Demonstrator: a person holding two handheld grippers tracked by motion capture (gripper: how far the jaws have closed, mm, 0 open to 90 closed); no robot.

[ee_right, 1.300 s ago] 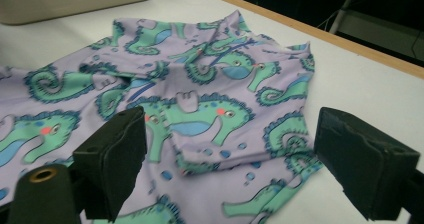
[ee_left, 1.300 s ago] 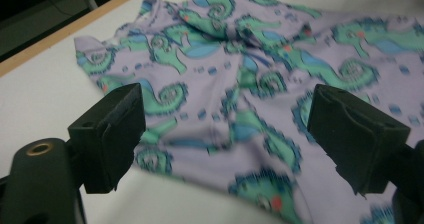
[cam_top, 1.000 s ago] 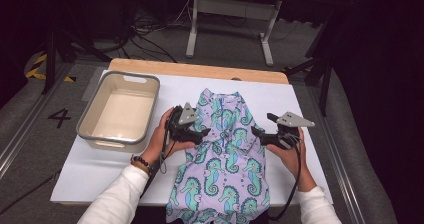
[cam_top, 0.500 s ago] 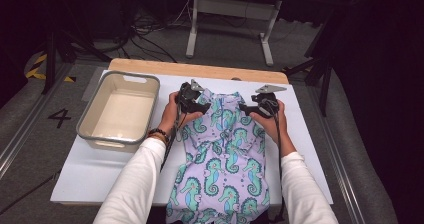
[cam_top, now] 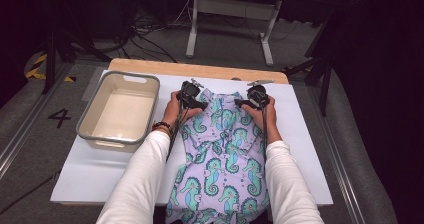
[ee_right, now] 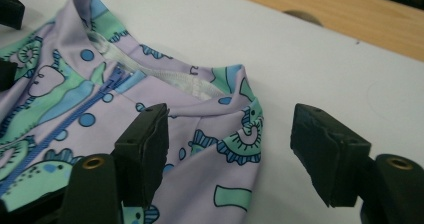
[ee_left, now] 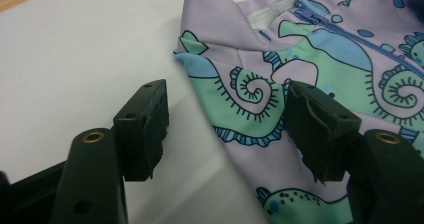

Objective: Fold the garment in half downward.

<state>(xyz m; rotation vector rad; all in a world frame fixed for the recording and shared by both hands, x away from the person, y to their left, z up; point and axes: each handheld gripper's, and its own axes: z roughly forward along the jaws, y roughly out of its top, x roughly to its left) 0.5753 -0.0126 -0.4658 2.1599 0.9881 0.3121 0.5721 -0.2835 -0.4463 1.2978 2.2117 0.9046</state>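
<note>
A lilac zip-up garment point(cam_top: 220, 154) printed with teal seahorses lies flat on the white board point(cam_top: 310, 134), collar at the far end. My left gripper point(cam_top: 201, 105) sits at its left shoulder and my right gripper point(cam_top: 241, 103) at its right shoulder. In the left gripper view the gripper point(ee_left: 227, 129) straddles the garment's point(ee_left: 300, 59) shoulder edge, pads apart from the cloth. In the right gripper view the gripper point(ee_right: 232, 144) brackets the other shoulder corner of the garment point(ee_right: 65, 89) the same way. Both pairs of jaws have just been closing, with cloth between them but not pinched.
An empty grey tub point(cam_top: 132, 74) stands on the board left of the garment. The wooden table edge point(cam_top: 200, 68) runs just beyond the collar. Bare white board lies right of the garment.
Both hands moved away from the person, from the garment's middle up to its shoulders by the collar, and came closer together. Both pairs of jaws narrowed.
</note>
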